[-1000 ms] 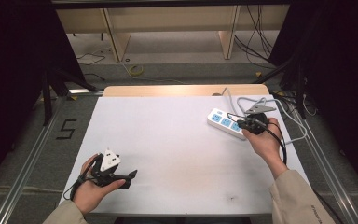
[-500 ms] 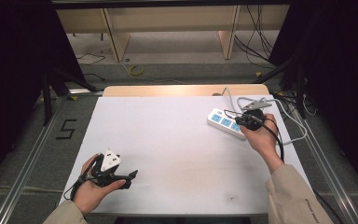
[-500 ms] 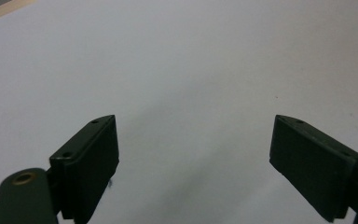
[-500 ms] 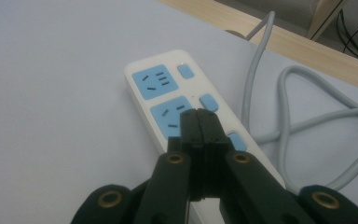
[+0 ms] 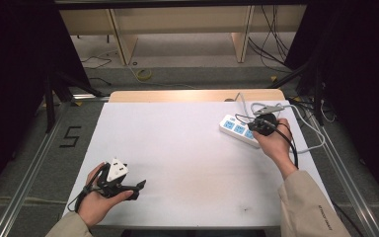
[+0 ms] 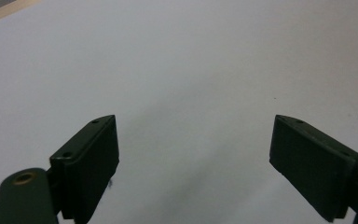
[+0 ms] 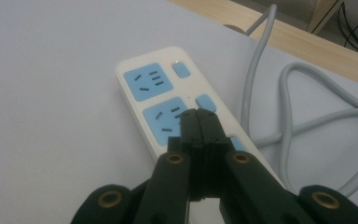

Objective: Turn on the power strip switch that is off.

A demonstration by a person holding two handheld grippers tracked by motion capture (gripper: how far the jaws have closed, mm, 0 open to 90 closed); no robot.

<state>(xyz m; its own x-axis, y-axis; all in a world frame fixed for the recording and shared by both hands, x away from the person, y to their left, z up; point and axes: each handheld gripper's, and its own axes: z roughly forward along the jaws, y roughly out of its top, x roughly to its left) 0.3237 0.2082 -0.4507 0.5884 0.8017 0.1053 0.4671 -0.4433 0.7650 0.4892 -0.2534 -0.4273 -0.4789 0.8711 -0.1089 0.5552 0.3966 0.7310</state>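
Observation:
A white power strip [image 5: 238, 130] with blue sockets lies at the right rear of the white table [image 5: 187, 148]. Its blue sockets and small blue switches [image 7: 206, 101] show close up on the power strip [image 7: 154, 88] in the right gripper view. My right gripper [image 7: 199, 114] is shut, jaws pressed together with nothing between them, tips just over the middle socket beside a switch. The right gripper [image 5: 257, 126] sits above the strip's right end in the high view. My left gripper [image 5: 135, 187] rests near the front left edge, and the left gripper [image 6: 193, 149] is open over bare table.
The strip's grey cable [image 7: 284, 116] loops on the table to the right of the strip and runs off the far edge. A wooden board edge [image 5: 197, 95] borders the table's back. Shelving legs and cables [image 5: 143, 74] lie on the floor beyond.
The right hand has shifted slightly over the power strip's right end. The left hand and its gripper have stayed in place.

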